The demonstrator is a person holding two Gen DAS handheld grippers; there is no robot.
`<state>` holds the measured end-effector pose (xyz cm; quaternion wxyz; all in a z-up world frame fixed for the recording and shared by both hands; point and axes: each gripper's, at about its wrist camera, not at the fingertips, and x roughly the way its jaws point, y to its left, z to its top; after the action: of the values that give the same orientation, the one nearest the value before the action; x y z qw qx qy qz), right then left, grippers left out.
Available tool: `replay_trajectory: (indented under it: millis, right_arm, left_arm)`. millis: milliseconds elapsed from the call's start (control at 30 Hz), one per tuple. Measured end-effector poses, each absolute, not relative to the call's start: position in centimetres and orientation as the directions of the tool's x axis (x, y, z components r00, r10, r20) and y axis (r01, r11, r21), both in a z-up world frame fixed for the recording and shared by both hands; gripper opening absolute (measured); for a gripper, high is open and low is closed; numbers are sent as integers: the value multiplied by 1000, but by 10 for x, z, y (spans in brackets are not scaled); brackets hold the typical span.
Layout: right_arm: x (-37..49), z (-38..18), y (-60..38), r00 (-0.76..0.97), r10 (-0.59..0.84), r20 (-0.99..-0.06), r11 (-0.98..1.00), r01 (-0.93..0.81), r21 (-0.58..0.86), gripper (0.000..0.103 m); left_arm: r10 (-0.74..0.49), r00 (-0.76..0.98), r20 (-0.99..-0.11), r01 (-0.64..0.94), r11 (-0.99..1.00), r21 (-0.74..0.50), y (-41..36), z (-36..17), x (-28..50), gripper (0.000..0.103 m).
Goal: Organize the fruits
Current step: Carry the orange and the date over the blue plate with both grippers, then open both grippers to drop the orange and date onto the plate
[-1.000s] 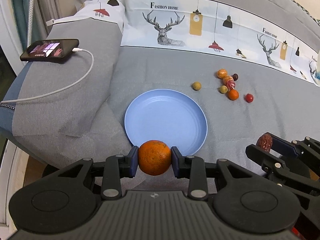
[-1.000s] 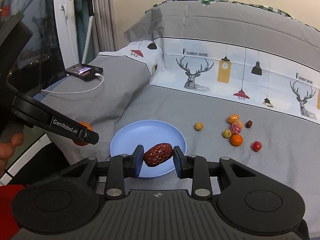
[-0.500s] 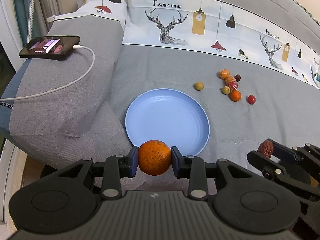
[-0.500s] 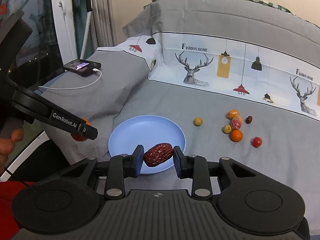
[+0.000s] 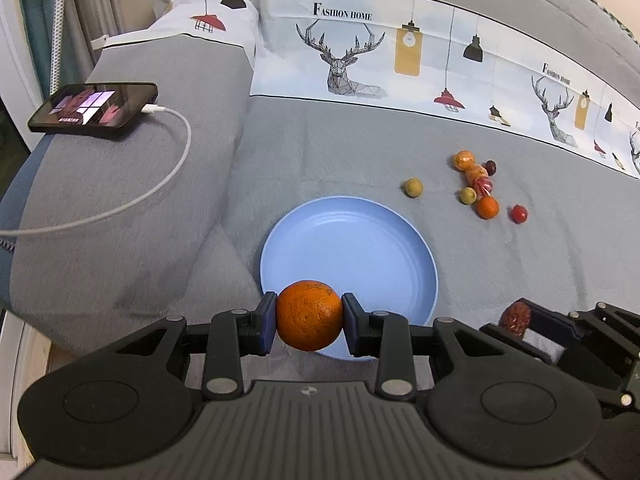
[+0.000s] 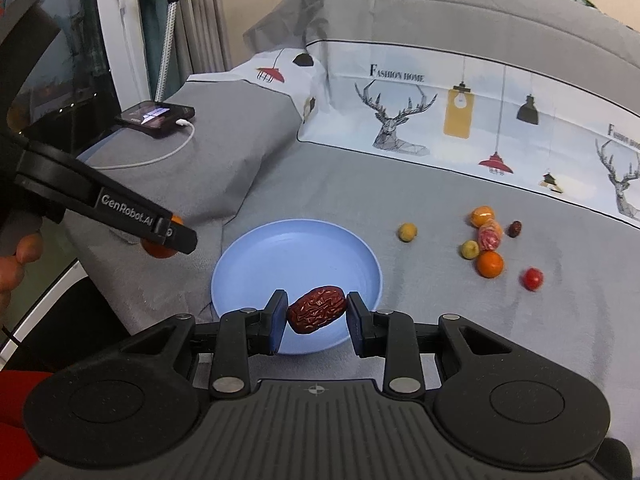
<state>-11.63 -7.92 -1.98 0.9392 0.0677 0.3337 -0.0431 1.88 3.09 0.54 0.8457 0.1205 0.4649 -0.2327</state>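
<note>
Left gripper [image 5: 309, 322]: clamped on an orange [image 5: 309, 315], held over the near rim of the blue plate [image 5: 348, 240]. Right gripper [image 6: 316, 317]: clamped on a red date [image 6: 316, 309], above the plate's near edge. Loose small fruits [image 6: 489, 242]: on the grey bedspread, right of the plate.

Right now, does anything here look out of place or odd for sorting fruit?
Yes: a phone lies charging on the grey pillow, its white cable trailing off the edge, unrelated to the fruit. Also, the blue plate holds nothing yet, while the small fruits lie scattered on the bedsheet.
</note>
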Motion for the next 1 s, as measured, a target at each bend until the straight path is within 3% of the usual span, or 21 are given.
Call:
replay_trajectory:
  millis: [1000]
  right_arm:
    - [-2, -104, -93, 633, 46, -773, 993, 53, 103, 34]
  left_arm:
    - [-152, 351, -924, 567, 820, 80, -16, -96, 115, 39]
